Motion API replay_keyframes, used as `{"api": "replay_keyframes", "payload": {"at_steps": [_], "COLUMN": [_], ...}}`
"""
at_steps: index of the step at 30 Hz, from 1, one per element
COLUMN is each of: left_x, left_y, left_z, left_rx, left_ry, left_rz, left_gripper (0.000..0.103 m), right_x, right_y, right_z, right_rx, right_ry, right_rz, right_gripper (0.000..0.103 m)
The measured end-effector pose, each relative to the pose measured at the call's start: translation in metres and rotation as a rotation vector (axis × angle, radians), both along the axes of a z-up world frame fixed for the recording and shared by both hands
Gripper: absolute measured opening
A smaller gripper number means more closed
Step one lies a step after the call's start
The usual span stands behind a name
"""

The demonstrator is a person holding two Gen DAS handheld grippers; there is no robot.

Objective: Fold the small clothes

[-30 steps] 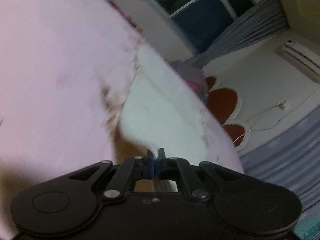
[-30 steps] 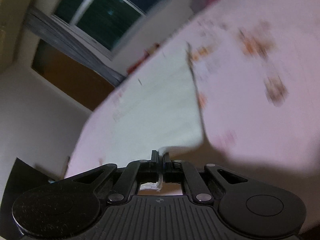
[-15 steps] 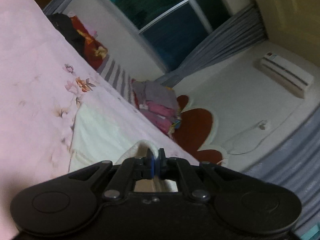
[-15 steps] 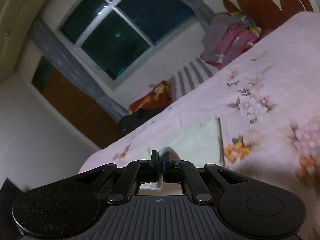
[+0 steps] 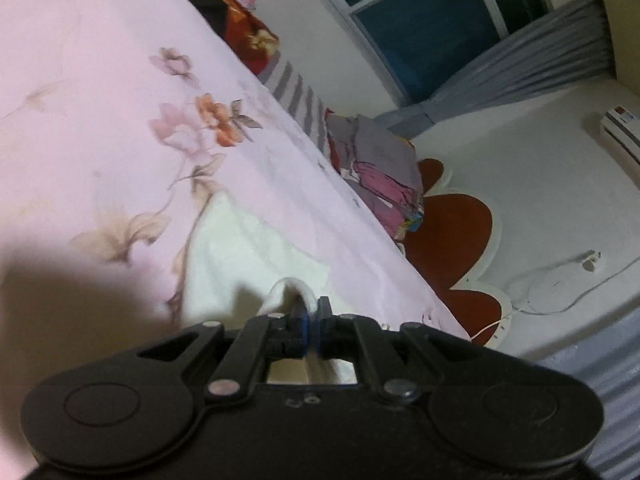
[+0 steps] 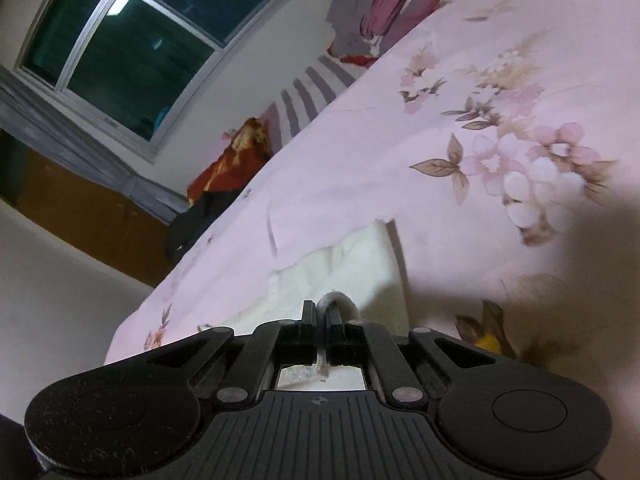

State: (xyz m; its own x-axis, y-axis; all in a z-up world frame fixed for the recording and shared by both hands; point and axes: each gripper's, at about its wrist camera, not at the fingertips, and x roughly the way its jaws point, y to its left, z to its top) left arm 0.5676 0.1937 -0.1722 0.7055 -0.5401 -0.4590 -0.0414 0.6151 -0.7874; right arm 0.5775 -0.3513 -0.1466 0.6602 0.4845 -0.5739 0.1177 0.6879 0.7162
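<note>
My left gripper (image 5: pixel 311 312) and right gripper (image 6: pixel 321 314) each pinch an edge of the cream garment (image 5: pixel 236 256), which lies on the pink floral bedsheet (image 5: pixel 100 92). The left jaws have just eased slightly, cloth between them. A pile of clothes (image 5: pixel 376 168) sits at two o'clock beyond the bed.
</note>
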Motion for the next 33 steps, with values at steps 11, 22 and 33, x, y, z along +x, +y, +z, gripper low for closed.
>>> {"api": "replay_keyframes", "payload": {"at_steps": [11,22,33], "left_x": [0.033,0.048,0.033], "left_y": [-0.023,-0.063,-0.047], "left_z": [0.022,0.011,0.033], "left_rx": [0.267,0.607,0.541], "left_ry": [-0.067,-0.041,-0.192], "left_rz": [-0.145,-0.293,-0.16], "left_gripper": [0.052,0.003,0.001], "right_x": [0.013,0.025,0.016], "right_y": [-0.003,0.057,0.055], "right_z": [0.01,-0.01,0.02], "right_rx": [-0.174,-0.49,-0.54], "right_ry": [-0.096,-0.047,-0.198], "right_rz": [0.004,0.258,0.213], "right_gripper": [0.056,0.011,0.002]}}
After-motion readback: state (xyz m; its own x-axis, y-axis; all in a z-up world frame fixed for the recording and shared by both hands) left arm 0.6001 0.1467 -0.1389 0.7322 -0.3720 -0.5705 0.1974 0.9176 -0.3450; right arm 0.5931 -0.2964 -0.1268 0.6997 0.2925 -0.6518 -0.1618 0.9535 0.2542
